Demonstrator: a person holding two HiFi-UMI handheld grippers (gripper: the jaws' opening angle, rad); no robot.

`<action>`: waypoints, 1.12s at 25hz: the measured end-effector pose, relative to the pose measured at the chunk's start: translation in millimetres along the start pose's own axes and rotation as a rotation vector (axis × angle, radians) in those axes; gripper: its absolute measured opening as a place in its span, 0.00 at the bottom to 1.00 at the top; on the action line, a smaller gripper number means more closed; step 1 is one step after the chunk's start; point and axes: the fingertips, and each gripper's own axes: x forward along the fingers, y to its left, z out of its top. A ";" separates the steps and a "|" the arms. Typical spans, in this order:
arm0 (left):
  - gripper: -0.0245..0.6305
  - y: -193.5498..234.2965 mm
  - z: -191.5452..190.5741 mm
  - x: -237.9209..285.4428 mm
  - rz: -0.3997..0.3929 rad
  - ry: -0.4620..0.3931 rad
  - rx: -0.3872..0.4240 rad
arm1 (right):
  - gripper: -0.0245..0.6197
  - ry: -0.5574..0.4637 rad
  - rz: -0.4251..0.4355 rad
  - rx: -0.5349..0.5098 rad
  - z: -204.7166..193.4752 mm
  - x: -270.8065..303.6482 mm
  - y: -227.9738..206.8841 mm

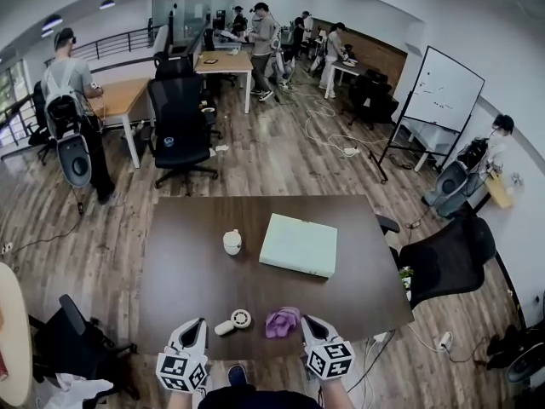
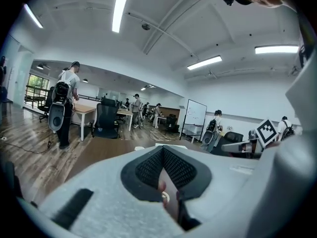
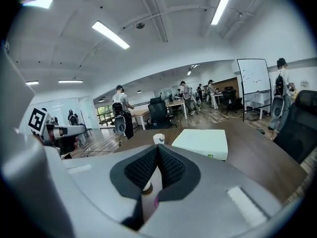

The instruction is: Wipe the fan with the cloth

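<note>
A small white hand-held fan (image 1: 234,321) lies flat near the front edge of the dark brown table (image 1: 196,262). Just right of it sits a crumpled purple cloth (image 1: 282,321). My left gripper (image 1: 198,325) hovers at the table's front edge, left of the fan, jaws shut and empty. My right gripper (image 1: 308,323) is at the front edge right of the cloth, also shut and empty. In the left gripper view the black pads (image 2: 148,168) meet with nothing between them. The right gripper view shows its pads (image 3: 171,168) closed, with a sliver of the purple cloth (image 3: 156,201) below.
A pale green flat box (image 1: 299,244) lies mid-table and a small white cup (image 1: 232,242) stands left of it. Black office chairs stand behind the table (image 1: 180,130) and at its right (image 1: 450,258). People work at desks further back; a whiteboard (image 1: 442,90) stands at right.
</note>
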 end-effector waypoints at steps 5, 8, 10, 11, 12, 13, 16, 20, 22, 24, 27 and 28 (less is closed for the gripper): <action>0.04 25.7 1.3 23.7 -0.042 -0.004 -0.012 | 0.05 -0.003 -0.047 0.002 2.5 17.2 -7.7; 0.04 25.8 -2.2 33.1 -0.068 0.010 -0.031 | 0.05 0.010 -0.043 0.013 -0.3 19.9 -7.3; 0.04 23.0 -4.7 38.5 -0.080 0.025 -0.040 | 0.05 0.023 -0.038 0.010 -1.0 22.4 -7.5; 0.04 21.1 -4.5 40.9 -0.080 0.029 -0.039 | 0.05 0.026 -0.031 0.009 0.0 23.8 -8.0; 0.04 19.1 -3.2 43.6 -0.077 0.031 -0.034 | 0.05 0.027 -0.022 0.007 2.3 25.8 -9.2; 0.04 17.6 -1.7 46.5 -0.071 0.031 -0.027 | 0.05 0.027 -0.011 0.004 5.2 28.6 -10.8; 0.04 16.7 -3.3 52.3 -0.043 0.036 -0.012 | 0.05 0.029 0.025 -0.011 12.7 38.2 -14.3; 0.04 14.2 -10.5 58.5 -0.012 0.053 -0.004 | 0.05 0.018 0.053 -0.023 26.1 46.0 -22.6; 0.04 13.9 -12.7 62.5 0.003 0.055 -0.002 | 0.05 0.020 0.062 -0.023 27.9 50.2 -28.6; 0.04 12.6 -15.4 65.8 0.004 0.059 0.037 | 0.05 0.031 0.071 -0.019 24.5 54.7 -32.0; 0.04 9.3 -25.3 73.8 -0.016 0.113 0.211 | 0.05 0.049 0.086 -0.025 21.1 61.1 -32.2; 0.04 11.1 -29.8 76.4 -0.019 0.134 0.244 | 0.05 0.052 0.091 -0.030 21.2 63.1 -31.8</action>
